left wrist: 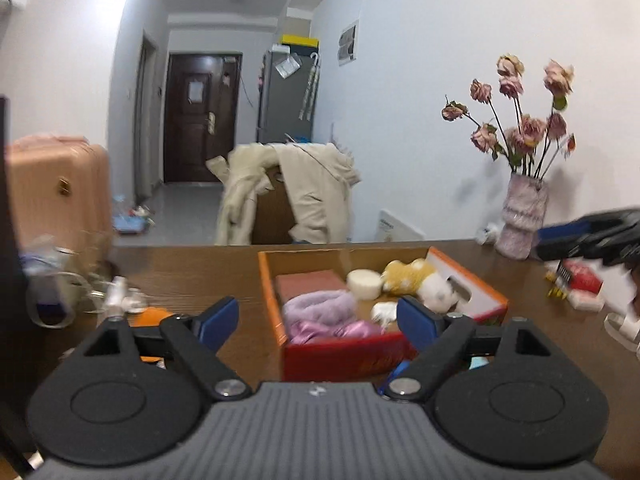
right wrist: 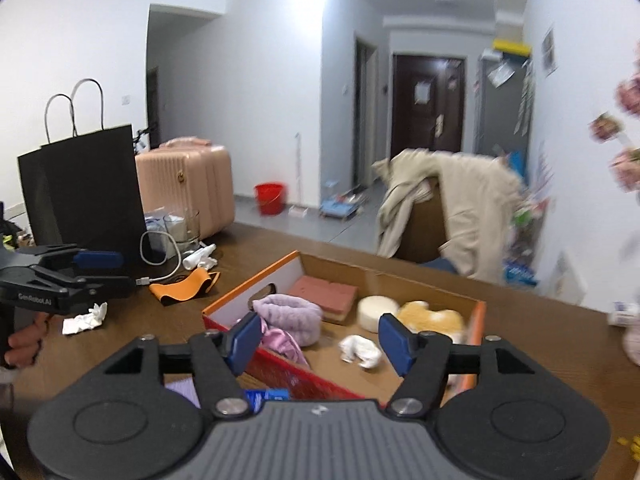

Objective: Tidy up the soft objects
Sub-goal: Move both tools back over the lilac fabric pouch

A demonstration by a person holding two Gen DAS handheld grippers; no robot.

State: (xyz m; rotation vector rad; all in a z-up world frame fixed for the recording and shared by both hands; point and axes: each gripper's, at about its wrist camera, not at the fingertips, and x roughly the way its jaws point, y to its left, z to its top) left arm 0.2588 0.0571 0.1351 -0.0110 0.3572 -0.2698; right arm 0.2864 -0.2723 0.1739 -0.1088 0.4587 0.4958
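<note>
An open orange cardboard box (left wrist: 476, 280) (right wrist: 256, 284) sits on the brown table. It holds a purple fluffy cloth (left wrist: 320, 306) (right wrist: 292, 312), a pink satin cloth (left wrist: 340, 330) (right wrist: 282, 342), a red-brown sponge block (left wrist: 308, 280) (right wrist: 324, 292), a round white puff (left wrist: 364, 284) (right wrist: 376, 312), a yellow and white plush toy (left wrist: 416, 276) (right wrist: 432, 316) and a crumpled white cloth (right wrist: 360, 350). My left gripper (left wrist: 318, 322) is open and empty, in front of the box. My right gripper (right wrist: 320, 338) is open and empty above the box's near side. The left gripper also shows in the right wrist view (right wrist: 100, 260).
An orange band (right wrist: 186, 284), a crumpled white tissue (right wrist: 86, 318), a cable (right wrist: 160, 256), a glass (right wrist: 186, 228) and a black paper bag (right wrist: 88, 192) lie left of the box. A vase of dried roses (left wrist: 520, 216) and small packets (left wrist: 580, 284) stand on the right.
</note>
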